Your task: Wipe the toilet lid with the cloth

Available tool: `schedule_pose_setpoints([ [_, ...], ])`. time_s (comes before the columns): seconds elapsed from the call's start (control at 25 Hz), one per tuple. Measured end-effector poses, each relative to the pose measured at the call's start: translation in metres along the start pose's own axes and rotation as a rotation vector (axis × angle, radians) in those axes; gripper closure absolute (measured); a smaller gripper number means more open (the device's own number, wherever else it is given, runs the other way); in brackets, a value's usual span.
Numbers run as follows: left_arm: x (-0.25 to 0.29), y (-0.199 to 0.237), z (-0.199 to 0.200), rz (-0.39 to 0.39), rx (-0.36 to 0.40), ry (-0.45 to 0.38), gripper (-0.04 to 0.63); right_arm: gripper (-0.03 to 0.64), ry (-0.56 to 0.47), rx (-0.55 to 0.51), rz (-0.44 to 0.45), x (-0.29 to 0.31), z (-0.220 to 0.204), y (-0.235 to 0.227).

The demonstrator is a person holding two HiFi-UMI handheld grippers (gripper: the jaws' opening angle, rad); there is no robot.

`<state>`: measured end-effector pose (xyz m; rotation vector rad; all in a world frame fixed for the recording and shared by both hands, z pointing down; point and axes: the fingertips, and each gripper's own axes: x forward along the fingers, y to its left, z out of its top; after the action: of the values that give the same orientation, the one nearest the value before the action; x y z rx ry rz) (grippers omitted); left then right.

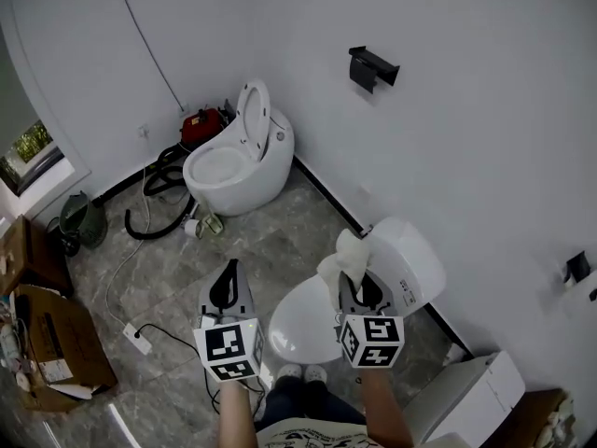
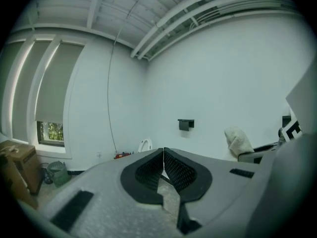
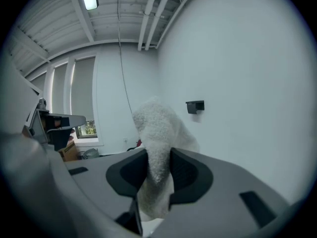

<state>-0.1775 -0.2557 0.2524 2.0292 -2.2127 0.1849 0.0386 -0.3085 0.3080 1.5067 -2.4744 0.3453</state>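
— How many toilets?

— Two. The near toilet (image 1: 415, 259) sits right below the head camera with its toilet lid (image 1: 300, 325) down. The far toilet (image 1: 238, 166) stands toward the corner with its lid raised.

— And the rest, counted?

— Two grippers, one in each hand. One cloth (image 3: 159, 125), pale and fluffy. Two black wall fittings, one high on the wall (image 1: 373, 66) and one at the right edge (image 1: 578, 269). Two cardboard boxes (image 1: 56, 348) on the left. One black hose (image 1: 154, 208) coiled on the floor beside the far toilet.

— Where is the cloth?

— In the right gripper (image 3: 158, 165). Its jaws are clamped on the cloth's middle. A bunch of cloth stands out past the tips and more hangs below them. From the head view the bunch lies over the back edge of the toilet lid, where it meets the toilet's body. Whether it touches the lid I cannot tell.

— The other one?

— The left gripper (image 2: 163, 158) has its jaws pressed together with nothing between them. It hangs over the floor, just left of the near toilet and apart from the cloth.
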Motion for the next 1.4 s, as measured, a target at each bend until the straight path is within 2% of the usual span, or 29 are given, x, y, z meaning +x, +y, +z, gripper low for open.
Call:
schedule_pose_setpoints([
  [0.36,-0.02,-0.005,0.065,0.009,0.038,-0.1,0.586,0.512,-0.161,-0.022,-0.011,-0.032,0.078,-0.009],
  [0.56,-0.027,-0.01,0.078,0.013,0.043,-0.13,0.586,0.512,-0.224,-0.034,-0.001,-0.043,0.104,-0.01],
  [0.8,-0.029,-0.019,0.09,0.012,0.064,-0.149,0.586,0.512,-0.249,-0.028,0.015,-0.043,0.114,-0.012],
  [1.4,-0.022,-0.025,0.093,0.029,0.059,-0.149,0.586,0.512,-0.259,-0.027,0.057,-0.033,0.12,-0.015],
])
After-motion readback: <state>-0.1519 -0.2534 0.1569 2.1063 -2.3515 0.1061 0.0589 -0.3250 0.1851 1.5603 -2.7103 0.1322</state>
